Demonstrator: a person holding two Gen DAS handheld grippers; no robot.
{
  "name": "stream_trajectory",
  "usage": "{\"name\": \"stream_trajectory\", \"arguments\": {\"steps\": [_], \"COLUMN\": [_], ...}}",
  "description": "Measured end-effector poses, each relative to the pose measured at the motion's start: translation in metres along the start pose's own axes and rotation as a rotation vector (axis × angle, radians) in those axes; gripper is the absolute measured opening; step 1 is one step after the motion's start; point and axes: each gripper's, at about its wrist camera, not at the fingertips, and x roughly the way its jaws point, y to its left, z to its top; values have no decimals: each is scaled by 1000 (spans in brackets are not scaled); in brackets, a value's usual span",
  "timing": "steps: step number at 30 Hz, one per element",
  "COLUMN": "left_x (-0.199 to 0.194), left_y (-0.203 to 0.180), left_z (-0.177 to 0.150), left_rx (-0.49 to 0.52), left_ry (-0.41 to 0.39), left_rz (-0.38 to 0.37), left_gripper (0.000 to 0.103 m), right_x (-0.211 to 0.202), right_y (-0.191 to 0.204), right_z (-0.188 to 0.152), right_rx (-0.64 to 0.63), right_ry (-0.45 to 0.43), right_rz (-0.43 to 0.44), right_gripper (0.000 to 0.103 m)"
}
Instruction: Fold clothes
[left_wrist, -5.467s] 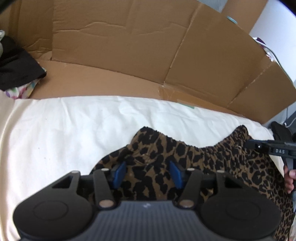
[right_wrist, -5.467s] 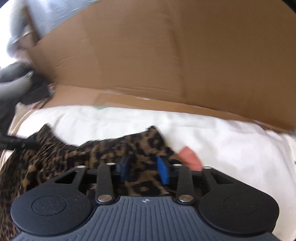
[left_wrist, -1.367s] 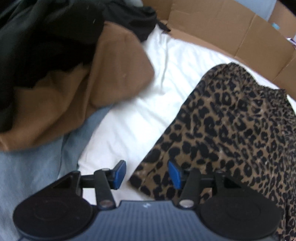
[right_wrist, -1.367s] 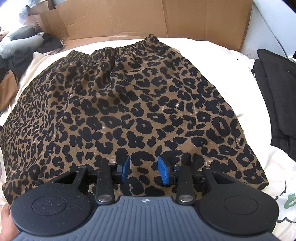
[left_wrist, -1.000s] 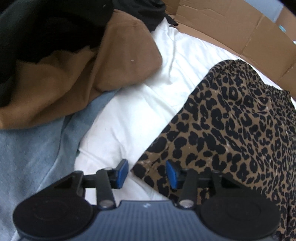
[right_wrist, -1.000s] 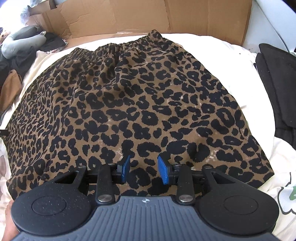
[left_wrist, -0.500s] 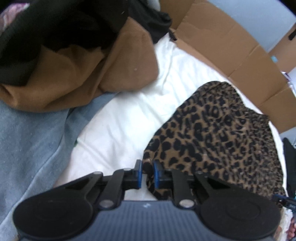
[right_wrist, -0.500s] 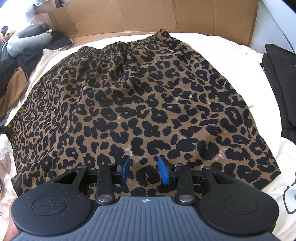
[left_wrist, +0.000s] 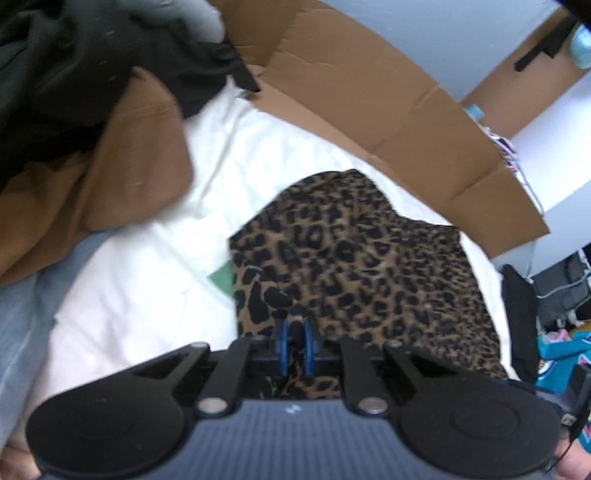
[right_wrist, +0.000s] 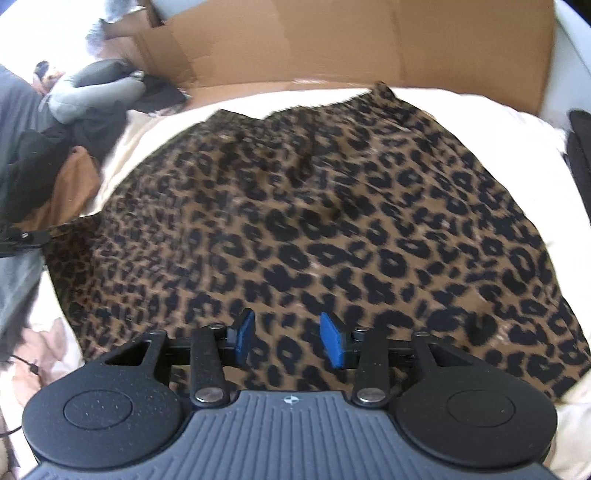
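Note:
A leopard-print skirt (right_wrist: 314, 221) lies spread on the white bed cover (left_wrist: 155, 266), waistband toward the cardboard. In the left wrist view the skirt (left_wrist: 369, 266) has its near left hem corner lifted. My left gripper (left_wrist: 294, 345) is shut on that corner, the fabric pinched between the blue pads. It shows at the far left of the right wrist view (right_wrist: 22, 236), holding the pulled-up corner. My right gripper (right_wrist: 290, 338) is open, with its blue pads just above the skirt's near hem and nothing between them.
A cardboard wall (left_wrist: 388, 122) runs along the far side of the bed. A pile of brown (left_wrist: 122, 177) and black (left_wrist: 55, 74) clothes lies at the left, with blue denim (left_wrist: 22, 314) beside it. Black clothing (right_wrist: 580, 155) lies at the right edge.
My left gripper has closed on the skirt's left hem corner and lifted it, drawing it inward. My right gripper stays open over the near hem and has moved little.

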Motion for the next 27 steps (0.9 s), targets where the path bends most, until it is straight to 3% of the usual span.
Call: {"name": "stream_trajectory", "arguments": {"steps": [9,18,27], "left_x": [8,33,39], "left_y": [-18,-61,-93], "left_z": [3,-6,-12], "left_rx": [-69,-5,15], "left_ry": [36,85,86], "left_rz": [-118,-210,-297], "left_gripper": [9,9,9], "right_x": [3,11,21], "right_y": [37,87,122], "right_z": [11,29,34], "right_rx": [-65,-100,-119], "right_ry": [-35,-58,-79], "right_rz": [125,271,287], "right_gripper": [51,51,51]}}
